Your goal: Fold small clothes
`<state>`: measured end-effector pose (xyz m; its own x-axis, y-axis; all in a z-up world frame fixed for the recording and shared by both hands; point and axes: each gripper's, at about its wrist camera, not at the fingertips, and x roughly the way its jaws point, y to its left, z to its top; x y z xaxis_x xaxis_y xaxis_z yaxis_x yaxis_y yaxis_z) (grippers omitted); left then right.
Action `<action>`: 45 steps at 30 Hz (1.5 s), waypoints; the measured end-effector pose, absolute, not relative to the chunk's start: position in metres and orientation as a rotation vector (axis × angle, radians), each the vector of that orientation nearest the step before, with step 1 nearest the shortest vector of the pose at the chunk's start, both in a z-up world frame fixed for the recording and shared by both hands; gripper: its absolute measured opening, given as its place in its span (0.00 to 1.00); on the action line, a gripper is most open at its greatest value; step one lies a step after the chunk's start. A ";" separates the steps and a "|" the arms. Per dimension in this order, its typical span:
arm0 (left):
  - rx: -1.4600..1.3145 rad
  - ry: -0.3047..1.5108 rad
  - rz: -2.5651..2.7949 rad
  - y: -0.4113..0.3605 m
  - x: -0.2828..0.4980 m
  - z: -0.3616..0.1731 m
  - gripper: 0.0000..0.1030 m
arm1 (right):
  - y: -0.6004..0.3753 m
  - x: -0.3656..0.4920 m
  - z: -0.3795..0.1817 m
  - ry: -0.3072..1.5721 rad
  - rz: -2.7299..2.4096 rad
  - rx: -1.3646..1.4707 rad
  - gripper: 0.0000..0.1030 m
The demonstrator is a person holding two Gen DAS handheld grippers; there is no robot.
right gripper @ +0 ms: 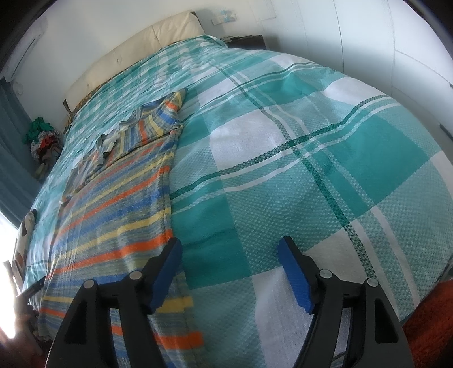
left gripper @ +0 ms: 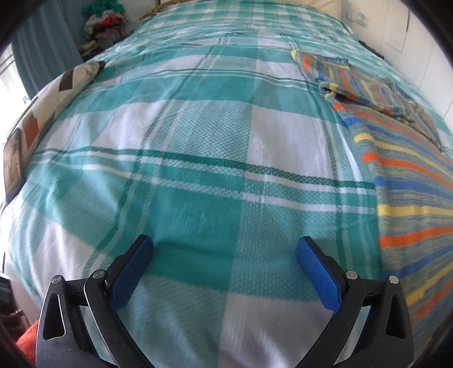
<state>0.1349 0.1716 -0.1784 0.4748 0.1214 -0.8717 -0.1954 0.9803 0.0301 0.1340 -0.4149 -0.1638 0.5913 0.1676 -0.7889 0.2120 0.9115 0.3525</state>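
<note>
A striped knit garment (left gripper: 410,181) in orange, blue, yellow and grey lies spread flat on the bed, with its far part folded over (left gripper: 365,82). It also shows in the right wrist view (right gripper: 113,203), left of centre. My left gripper (left gripper: 225,249) is open and empty, over bare bedspread to the left of the garment. My right gripper (right gripper: 229,249) is open and empty, with its left finger (right gripper: 165,271) over the garment's right edge.
A teal and white checked bedspread (left gripper: 198,141) covers the bed. A patterned cushion (left gripper: 53,93) lies at the left edge. A pile of clothes (left gripper: 104,22) sits beyond the bed's far left corner. A cream headboard (right gripper: 141,48) and white walls are behind.
</note>
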 end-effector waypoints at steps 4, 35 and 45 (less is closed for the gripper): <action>-0.275 1.011 -0.021 0.171 0.090 -0.145 0.98 | -0.457 0.135 -0.125 0.949 0.019 0.563 0.68; -0.372 1.049 -0.274 0.111 0.323 -0.100 0.03 | -0.420 0.334 -0.091 1.074 0.355 0.528 0.05; -0.421 1.164 -0.162 0.123 0.468 -0.147 0.10 | -0.417 0.498 -0.141 1.106 0.341 0.740 0.11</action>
<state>0.4677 0.1232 -0.1466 0.3948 -0.3379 -0.8544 -0.0916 0.9108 -0.4025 0.4977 -0.4166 -0.1405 0.4294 0.5922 -0.6818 0.1049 0.7171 0.6890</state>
